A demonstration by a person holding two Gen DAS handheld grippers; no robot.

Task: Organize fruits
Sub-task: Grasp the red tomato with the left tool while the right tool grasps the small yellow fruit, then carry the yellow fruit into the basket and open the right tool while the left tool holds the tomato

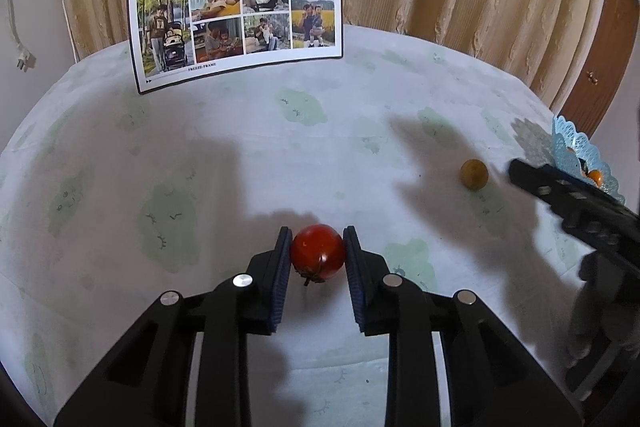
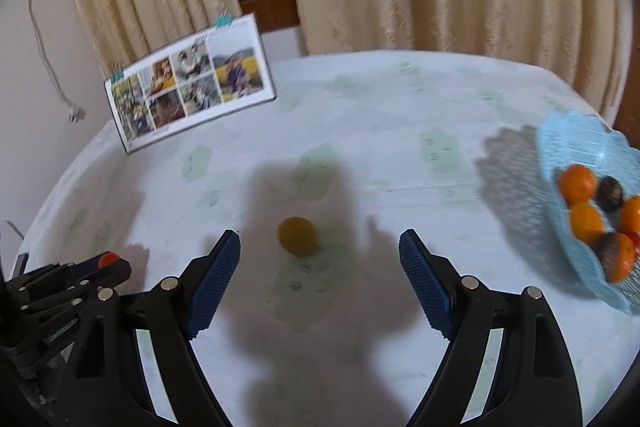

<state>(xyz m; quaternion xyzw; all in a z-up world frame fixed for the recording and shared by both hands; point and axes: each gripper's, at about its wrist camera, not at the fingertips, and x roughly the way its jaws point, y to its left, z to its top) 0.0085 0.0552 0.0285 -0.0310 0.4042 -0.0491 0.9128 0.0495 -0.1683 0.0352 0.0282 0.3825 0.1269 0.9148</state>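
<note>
Two fruits are left outside the blue basket (image 2: 560, 143), judging by what shows on the table (image 1: 248, 155): a red tomato (image 1: 318, 251) and a small yellow-brown fruit (image 2: 297, 235). At least five pieces already lie in the basket, which sits at about three o'clock in the right wrist view: orange ones (image 2: 577, 183) and a couple of dark ones (image 2: 609, 193), so most of the sorting looks done.

The left gripper (image 1: 318, 253) is closed on the tomato, its blue pads (image 1: 282, 263) pressed against both sides of it; the tomato seems to rest on or just above the cloth, at six o'clock in the left wrist view. The basket rim peeks in at three o'clock there, well apart from the tomato.

The right gripper (image 2: 320, 247) has its jaws spread wide with nothing between them. The yellow-brown fruit lies on the cloth just ahead of the fingertips, toward twelve o'clock from the gap, slightly left of centre and untouched.

What remains, as I judge it: carry the tomato over to the basket, then close on the yellow-brown fruit and bring it there too. A photo board (image 1: 236, 27) stands at eleven o'clock, clear of everything.
</note>
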